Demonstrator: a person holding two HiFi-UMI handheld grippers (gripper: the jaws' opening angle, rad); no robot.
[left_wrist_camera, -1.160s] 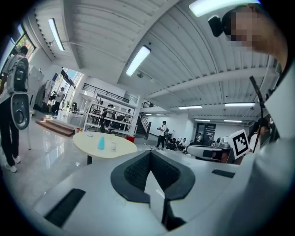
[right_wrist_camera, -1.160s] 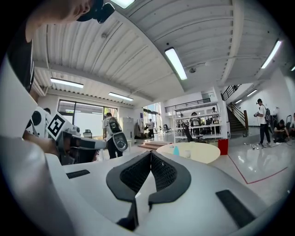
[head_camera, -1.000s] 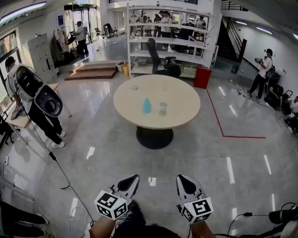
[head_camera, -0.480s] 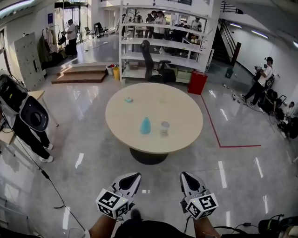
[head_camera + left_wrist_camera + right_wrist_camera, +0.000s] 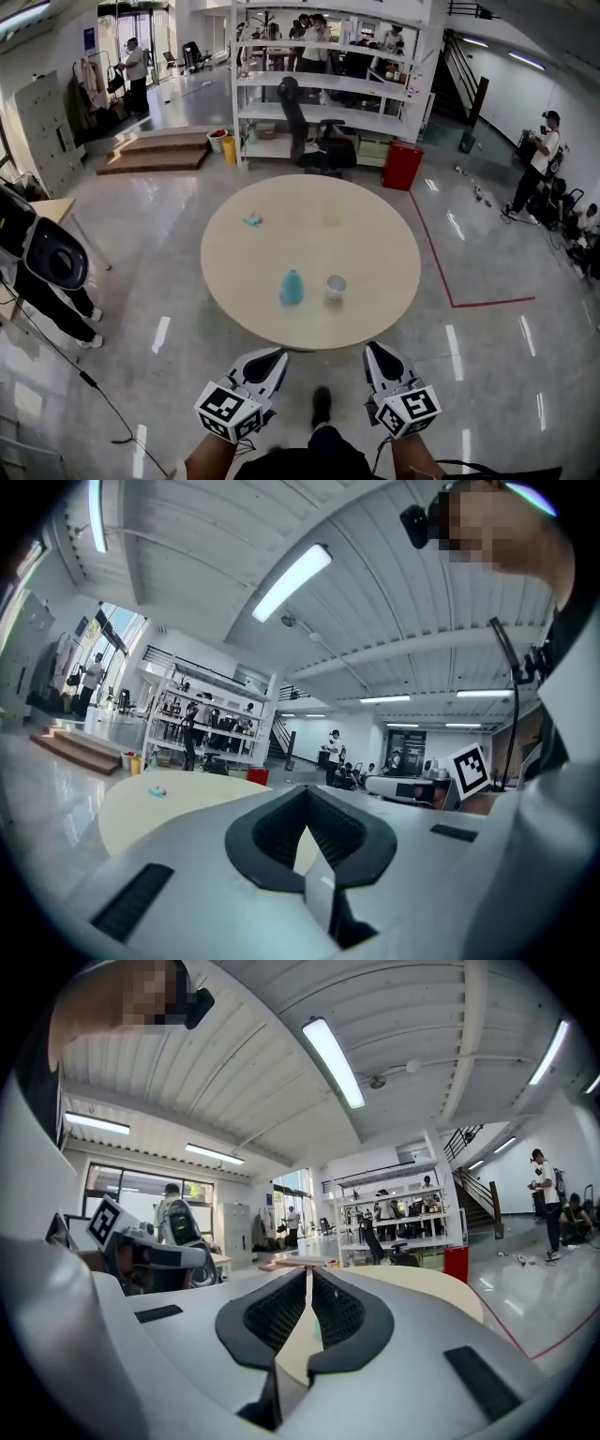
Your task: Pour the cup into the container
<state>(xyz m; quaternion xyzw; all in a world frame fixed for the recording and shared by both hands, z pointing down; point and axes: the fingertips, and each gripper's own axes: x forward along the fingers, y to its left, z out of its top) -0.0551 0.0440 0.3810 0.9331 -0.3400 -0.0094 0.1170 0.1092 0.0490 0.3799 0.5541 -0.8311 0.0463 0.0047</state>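
When read for print, yields only black-and-white square markers on the cubes of the left gripper [image 5: 265, 361] and the right gripper [image 5: 377, 356]; labels on the far shelving [image 5: 328, 84] too small to tell. Holds both grippers clenched and empty, pads meeting at the tips, side by side and level at the near edge of the round beige surface [image 5: 375, 234]. Finds the cup [image 5: 336, 286] upright toward that front edge, just right of the teal container [image 5: 292, 287], the 2 close but apart. Cannot tell what fills the cup, nor what the small pale-blue item [image 5: 252, 221] toward the far left of the top is. Loses both forearms past the bottom of the head view, the base under the surface behind its top, and a person with dark gear [image 5: 37, 262] at the left border. Offers bare top all round cup and container, and shiny open floor on both sides. Meets a red floor line [image 5: 450, 281] on the right, a thin cable [image 5: 94, 394] on the left, and an office chair [image 5: 309, 131] and red bin [image 5: 401, 166] beyond the far edge.
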